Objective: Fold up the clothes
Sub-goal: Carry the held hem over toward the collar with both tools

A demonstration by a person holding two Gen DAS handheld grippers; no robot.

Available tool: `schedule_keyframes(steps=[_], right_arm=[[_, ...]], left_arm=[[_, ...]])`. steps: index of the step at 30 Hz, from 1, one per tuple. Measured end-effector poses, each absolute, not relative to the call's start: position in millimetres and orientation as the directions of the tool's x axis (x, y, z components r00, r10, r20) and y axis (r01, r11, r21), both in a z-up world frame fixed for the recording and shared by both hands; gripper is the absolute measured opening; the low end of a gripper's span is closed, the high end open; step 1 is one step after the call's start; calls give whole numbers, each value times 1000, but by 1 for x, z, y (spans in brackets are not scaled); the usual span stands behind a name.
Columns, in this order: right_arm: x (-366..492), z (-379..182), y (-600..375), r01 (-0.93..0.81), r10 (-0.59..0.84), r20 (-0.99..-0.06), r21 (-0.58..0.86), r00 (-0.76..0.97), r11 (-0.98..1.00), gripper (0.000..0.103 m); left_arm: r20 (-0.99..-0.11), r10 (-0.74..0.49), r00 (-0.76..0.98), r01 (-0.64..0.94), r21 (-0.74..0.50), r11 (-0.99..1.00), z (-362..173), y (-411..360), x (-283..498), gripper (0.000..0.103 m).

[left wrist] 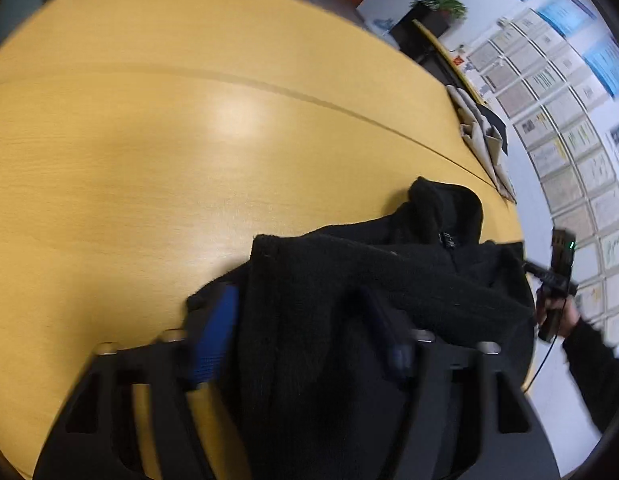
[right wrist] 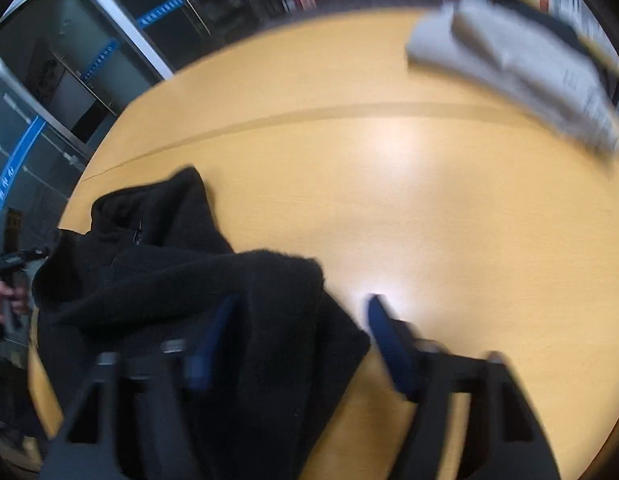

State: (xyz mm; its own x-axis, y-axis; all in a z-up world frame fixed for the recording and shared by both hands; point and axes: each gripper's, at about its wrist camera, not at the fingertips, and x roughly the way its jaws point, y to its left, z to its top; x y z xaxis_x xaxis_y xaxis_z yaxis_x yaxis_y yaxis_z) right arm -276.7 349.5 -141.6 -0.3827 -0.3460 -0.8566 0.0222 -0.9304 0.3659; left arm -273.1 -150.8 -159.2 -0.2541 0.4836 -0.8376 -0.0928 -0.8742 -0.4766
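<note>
Black fleece jacket [left wrist: 349, 300] fills both spread grippers, left gripper [left wrist: 305, 320] and right gripper [right wrist: 297, 328], neither visibly clamped, at the wooden table's [left wrist: 149, 140] near edge. Bare tabletop stretches ahead. Only the right view shows the folded grey garment [right wrist: 509, 60] whole at the far edge.

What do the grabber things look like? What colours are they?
Each gripper has a black frame with cut-out holes, silver bolts, and blue ridged pads on its fingers. The right gripper, seen from afar, is black with a tiny green light and a thin black cable. The arm's sleeve is dark.
</note>
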Motion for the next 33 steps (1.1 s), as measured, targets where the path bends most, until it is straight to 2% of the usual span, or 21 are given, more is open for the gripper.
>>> schedule_keyframes(steps=[1,3,6,9,12,14,15,16,18,19,21,22,23,25,26,27,28,30,33], right_arm=[[-277,-143,347,27,-353,-855,371,-381,-928,29],[-272,-133,347,33,-351,-831,374,-431,-927,12],[-257,-108,351,54,-370,-765,404,-527,-913,10],[-249,-92,355,81,-391,-701,432,-596,-898,10],[-266,-123,356,16,-347,-763,404,-545,-915,10],[-274,-146,356,-30,-306,-808,371,-504,-928,12],[-276,-154,357,-55,-287,-821,359,-494,-932,19],[-275,-156,357,-79,-264,-829,345,-494,-935,32],[-267,-147,356,-119,-211,-834,312,-510,-943,39],[-257,-136,356,-133,-195,-828,306,-526,-943,46],[-228,-109,354,-160,-172,-808,311,-563,-937,54],[-214,-96,353,-174,-160,-798,314,-582,-933,61],[-189,-80,351,-186,-163,-779,338,-606,-922,65],[-134,-62,346,-211,-193,-750,407,-633,-889,78],[-106,-62,341,-239,-208,-752,439,-626,-866,79],[-78,-66,336,-280,-225,-763,469,-606,-838,80],[-49,-71,331,-320,-242,-773,496,-587,-807,80],[-13,-94,320,-398,-280,-798,529,-533,-750,80],[25,-133,303,-494,-341,-817,560,-465,-665,80]], left_arm=[[-837,494,-234,-72,-492,-868,-162,-152,-276,12],[-814,521,-257,-67,-523,-850,-153,-161,-271,9],[-775,543,-323,-78,-550,-832,-134,-176,-261,8],[-774,526,-351,-84,-534,-842,-131,-185,-255,9],[-823,464,-327,-84,-464,-882,-151,-173,-261,10],[-852,420,-312,-94,-412,-906,-162,-164,-264,17],[-857,404,-320,-93,-396,-913,-161,-161,-261,18],[-861,389,-328,-91,-381,-920,-160,-159,-258,20],[-858,374,-352,-113,-357,-927,-146,-157,-247,25],[-853,371,-367,-131,-347,-929,-137,-156,-239,29],[-843,366,-395,-166,-326,-931,-118,-155,-224,47],[-837,363,-410,-183,-315,-931,-108,-154,-217,63],[-831,361,-424,-200,-303,-932,-99,-154,-209,71],[-817,358,-451,-233,-279,-932,-80,-152,-194,78],[-810,356,-465,-249,-267,-931,-70,-152,-187,88],[-810,334,-482,-265,-229,-937,-61,-150,-180,92],[-821,265,-505,-277,-136,-951,-55,-148,-176,95],[-826,196,-528,-283,-46,-958,-47,-154,-169,95],[-840,155,-521,-290,3,-957,-42,-176,-166,95]])
